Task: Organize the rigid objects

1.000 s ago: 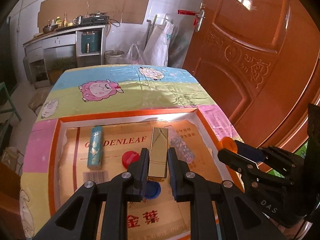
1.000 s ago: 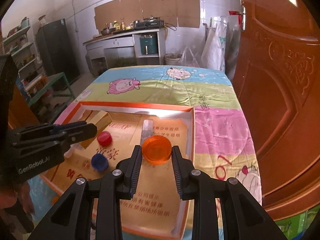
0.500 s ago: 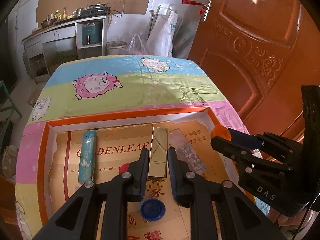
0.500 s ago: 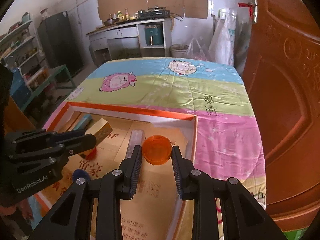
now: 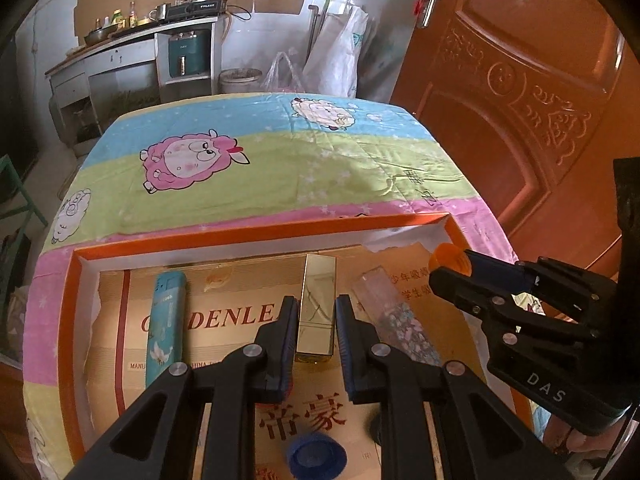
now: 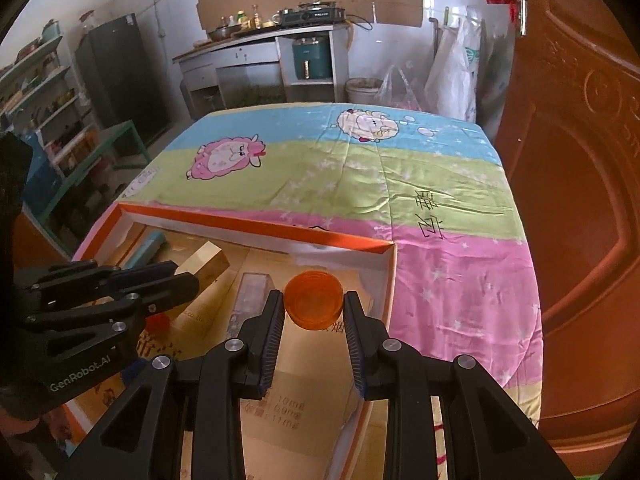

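My left gripper (image 5: 317, 312) is shut on a gold rectangular box (image 5: 318, 300), held over the orange-rimmed tray (image 5: 256, 232). The right gripper (image 6: 314, 306) is shut on an orange round lid (image 6: 314, 300), near the tray's far right corner (image 6: 384, 252). Each gripper shows in the other's view: the right gripper (image 5: 448, 268) with the orange lid (image 5: 446, 258), and the left gripper (image 6: 188, 276) with the gold box (image 6: 206, 262). In the tray lie a teal tube (image 5: 166, 324), a clear glittery bar (image 5: 394, 320), a blue cap (image 5: 316, 458) and a red cap (image 6: 156, 322).
The tray is lined with printed cardboard (image 5: 240, 320) and sits on a table under a cartoon-sheep cloth (image 5: 260, 168). A brown door (image 5: 520, 100) stands close on the right. A kitchen counter (image 6: 260, 40), bags (image 6: 452, 68) and shelves (image 6: 44, 92) lie beyond the table.
Both grippers have moved forward and lower over the tray, still holding the gold box and the orange lid. The blue cap now lies nearer the bottom of the left view.
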The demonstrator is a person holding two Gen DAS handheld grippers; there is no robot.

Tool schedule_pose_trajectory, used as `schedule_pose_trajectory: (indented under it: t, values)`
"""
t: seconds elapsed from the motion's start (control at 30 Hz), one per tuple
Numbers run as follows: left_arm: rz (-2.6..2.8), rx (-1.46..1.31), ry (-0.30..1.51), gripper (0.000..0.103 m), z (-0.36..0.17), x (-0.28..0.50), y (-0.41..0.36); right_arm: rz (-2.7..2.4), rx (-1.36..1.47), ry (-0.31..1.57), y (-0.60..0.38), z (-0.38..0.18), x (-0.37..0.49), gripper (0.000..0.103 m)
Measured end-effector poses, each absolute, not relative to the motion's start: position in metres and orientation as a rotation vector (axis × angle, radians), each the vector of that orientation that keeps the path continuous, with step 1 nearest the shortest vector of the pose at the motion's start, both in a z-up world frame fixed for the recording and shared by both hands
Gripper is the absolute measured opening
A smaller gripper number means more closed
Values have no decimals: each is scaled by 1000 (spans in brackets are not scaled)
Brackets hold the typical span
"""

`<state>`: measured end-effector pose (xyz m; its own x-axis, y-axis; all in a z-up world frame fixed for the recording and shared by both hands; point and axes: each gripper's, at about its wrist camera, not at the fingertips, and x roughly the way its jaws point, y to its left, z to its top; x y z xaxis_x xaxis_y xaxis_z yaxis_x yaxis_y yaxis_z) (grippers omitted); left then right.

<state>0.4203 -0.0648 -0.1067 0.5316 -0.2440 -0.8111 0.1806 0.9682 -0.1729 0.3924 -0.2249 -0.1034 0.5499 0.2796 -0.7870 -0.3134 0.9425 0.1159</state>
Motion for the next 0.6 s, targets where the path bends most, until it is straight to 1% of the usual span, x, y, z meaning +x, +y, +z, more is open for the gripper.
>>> schedule_pose_trajectory:
  t: [0.6]
  values:
    - [-251, -72, 994, 20, -118, 430, -72, 379, -51, 951, -222, -114, 406, 31]
